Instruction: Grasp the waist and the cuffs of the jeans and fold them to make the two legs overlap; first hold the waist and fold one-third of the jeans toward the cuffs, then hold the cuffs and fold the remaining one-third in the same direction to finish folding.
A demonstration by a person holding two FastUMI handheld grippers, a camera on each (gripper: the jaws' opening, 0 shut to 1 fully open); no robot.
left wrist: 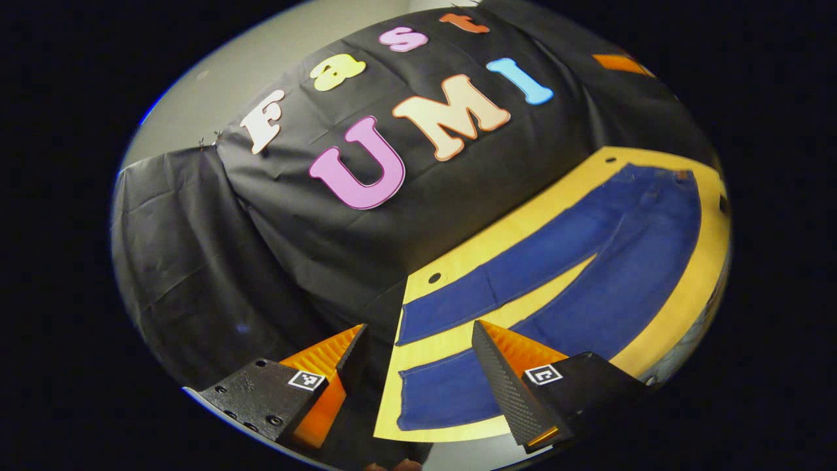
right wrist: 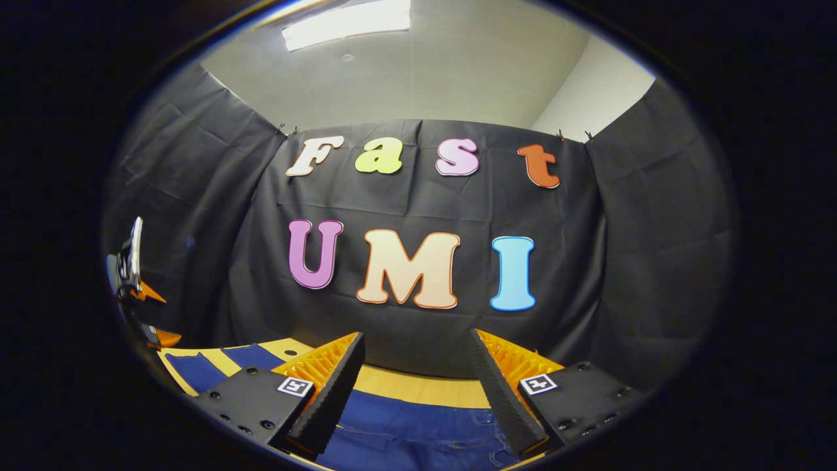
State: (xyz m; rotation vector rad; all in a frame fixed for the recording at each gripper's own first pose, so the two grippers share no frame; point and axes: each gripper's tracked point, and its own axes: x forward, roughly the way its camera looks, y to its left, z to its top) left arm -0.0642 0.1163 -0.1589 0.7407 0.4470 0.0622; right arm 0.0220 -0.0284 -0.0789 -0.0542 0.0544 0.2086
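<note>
Blue jeans (left wrist: 628, 275) lie flat on a yellow table (left wrist: 709, 261), legs spread apart in a V. Both cuffs (left wrist: 444, 392) are near me at the table's end, and the waist (left wrist: 660, 176) is far off. My left gripper (left wrist: 418, 327) hovers open above the cuff end, touching nothing. In the right gripper view, my right gripper (right wrist: 415, 335) stands open just above the waist part of the jeans (right wrist: 418, 425), holding nothing. The left gripper (right wrist: 157, 317) appears far left there, above the cuffs (right wrist: 196, 369).
Black cloth walls close the booth behind and beside the table (right wrist: 418, 389). Two small round holes (left wrist: 435, 277) sit along the table's far edge. A bare yellow strip runs around the jeans and between the legs.
</note>
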